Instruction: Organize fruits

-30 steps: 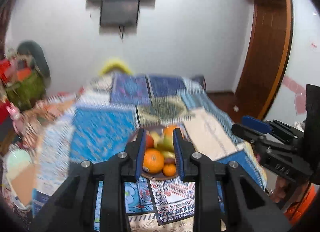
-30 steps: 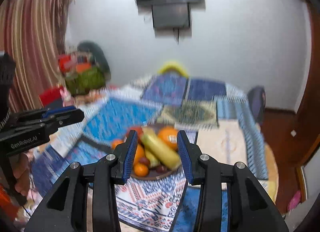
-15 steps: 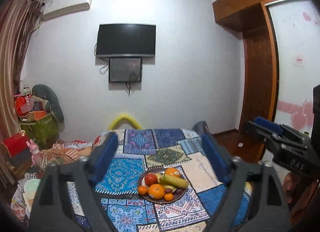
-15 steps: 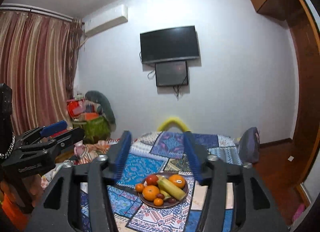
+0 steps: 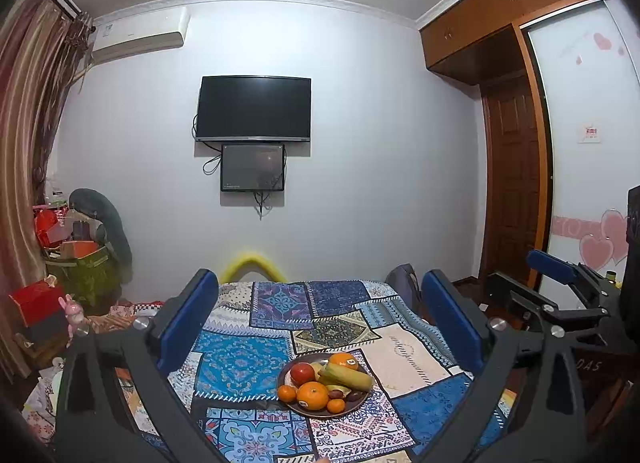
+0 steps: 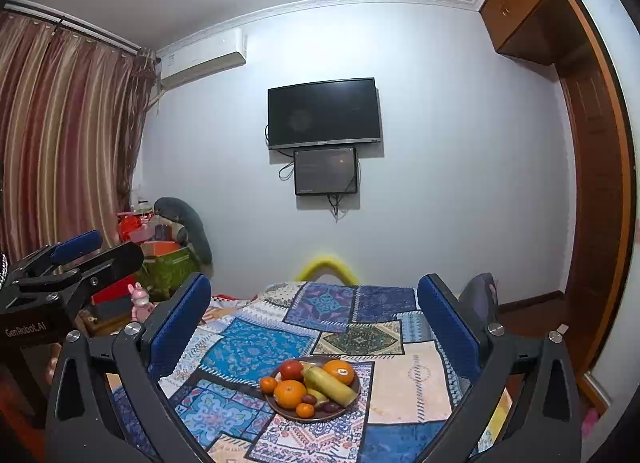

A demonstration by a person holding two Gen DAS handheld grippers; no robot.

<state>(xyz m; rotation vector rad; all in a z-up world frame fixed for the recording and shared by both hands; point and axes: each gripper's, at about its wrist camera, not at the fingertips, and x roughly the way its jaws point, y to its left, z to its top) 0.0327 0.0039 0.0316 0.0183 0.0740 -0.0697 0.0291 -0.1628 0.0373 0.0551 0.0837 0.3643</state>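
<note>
A dark round plate [image 5: 297,406] [image 6: 352,395] of fruit sits on a patchwork cloth on the table. It holds oranges [image 5: 312,395] [image 6: 289,394], a red apple [image 5: 302,373] [image 6: 291,370], a yellow-green banana [image 5: 349,376] [image 6: 331,386], small tangerines and dark plums. My left gripper [image 5: 320,317] is open and empty, held back from and above the plate. My right gripper [image 6: 314,313] is open and empty, likewise back from the plate. Each gripper shows at the edge of the other's view.
The patchwork cloth [image 5: 244,367] covers the table. A yellow chair back [image 5: 252,263] stands at the far end, a grey one [image 6: 480,297] at the right. Boxes and a green bin [image 5: 80,267] clutter the left floor. A wooden door [image 5: 516,191] is at right.
Both grippers have pulled back and up from close over the plate and opened wide. The fruit has stayed on the plate.
</note>
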